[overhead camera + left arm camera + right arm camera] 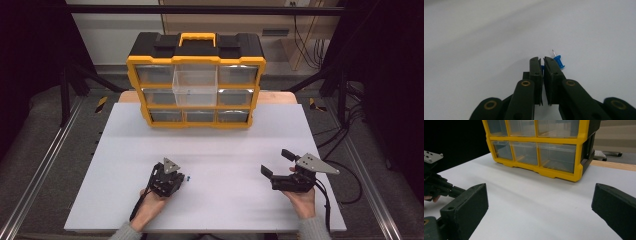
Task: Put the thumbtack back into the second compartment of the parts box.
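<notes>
A: Blue plastic pushpin (559, 62) sits right at the tips of the left gripper (542, 60), jaws nearly pressed together. A bit of blue shows in the gap, but most of the pin sticks out past the right-hand jaw, needle up and away.

B: So it's the pickup step?

A: Looks like it. Can't tell if the pads really have it or just nipped the edge. I'd guess the next move is a slow lift to test the hold, then over to the yellow organizer (196, 80) w/ its clear drawer (195, 85) pulled out, well ahead of the claw.

B: Right gripper (280, 162)?

A: Spread wide, nothing btwn the jaws, off to the side on the white tabletop (220, 145).

B: Count?

A: One pin by the claw, one speck of blue in the drawer, one organizer, nine drawers, one open. Two grippers.
</notes>
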A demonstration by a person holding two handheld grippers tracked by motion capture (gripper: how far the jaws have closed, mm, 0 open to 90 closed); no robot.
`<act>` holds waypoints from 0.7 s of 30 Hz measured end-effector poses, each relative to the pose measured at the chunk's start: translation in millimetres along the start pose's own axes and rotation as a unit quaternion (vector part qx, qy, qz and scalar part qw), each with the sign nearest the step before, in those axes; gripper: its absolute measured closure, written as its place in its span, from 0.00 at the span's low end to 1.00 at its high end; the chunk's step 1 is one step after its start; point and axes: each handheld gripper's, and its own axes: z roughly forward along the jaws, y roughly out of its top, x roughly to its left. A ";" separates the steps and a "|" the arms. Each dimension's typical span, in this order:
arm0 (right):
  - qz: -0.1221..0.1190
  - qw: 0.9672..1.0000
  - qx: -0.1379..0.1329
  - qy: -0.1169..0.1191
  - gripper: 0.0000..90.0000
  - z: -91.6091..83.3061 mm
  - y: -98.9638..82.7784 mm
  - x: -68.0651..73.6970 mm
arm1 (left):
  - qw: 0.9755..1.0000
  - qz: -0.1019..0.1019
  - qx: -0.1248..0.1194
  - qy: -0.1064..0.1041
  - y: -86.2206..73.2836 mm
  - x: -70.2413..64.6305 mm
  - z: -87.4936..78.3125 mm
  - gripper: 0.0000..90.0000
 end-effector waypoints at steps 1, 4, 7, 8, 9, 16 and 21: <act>-0.003 1.000 -0.001 0.000 0.01 0.1 0.1 -0.4 | 1.000 0.002 -0.002 0.000 0.4 0.6 -0.9 0.93; -0.001 1.000 0.000 0.000 0.01 -0.3 0.1 -0.1 | 1.000 -0.001 -0.008 -0.001 1.5 1.5 -4.0 0.93; -0.001 1.000 -0.002 0.001 0.01 0.0 0.1 -0.2 | 1.000 0.000 -0.012 -0.003 2.5 2.6 -6.6 0.93; -0.001 1.000 0.000 0.002 0.01 -0.2 0.1 -0.2 | 1.000 0.000 -0.012 -0.005 2.9 2.9 -7.7 0.93; -0.001 1.000 -0.001 0.000 0.01 0.0 0.1 -0.2 | 1.000 -0.001 -0.017 -0.004 3.4 3.0 -8.2 0.93; -0.006 1.000 -0.001 0.000 0.01 0.0 -0.1 -0.9 | 0.999 -0.005 -0.032 -0.005 7.4 7.6 -17.8 0.93; -0.007 1.000 -0.001 0.000 0.01 0.0 -0.1 -1.0 | 0.999 -0.010 -0.043 -0.008 10.4 11.1 -24.3 0.93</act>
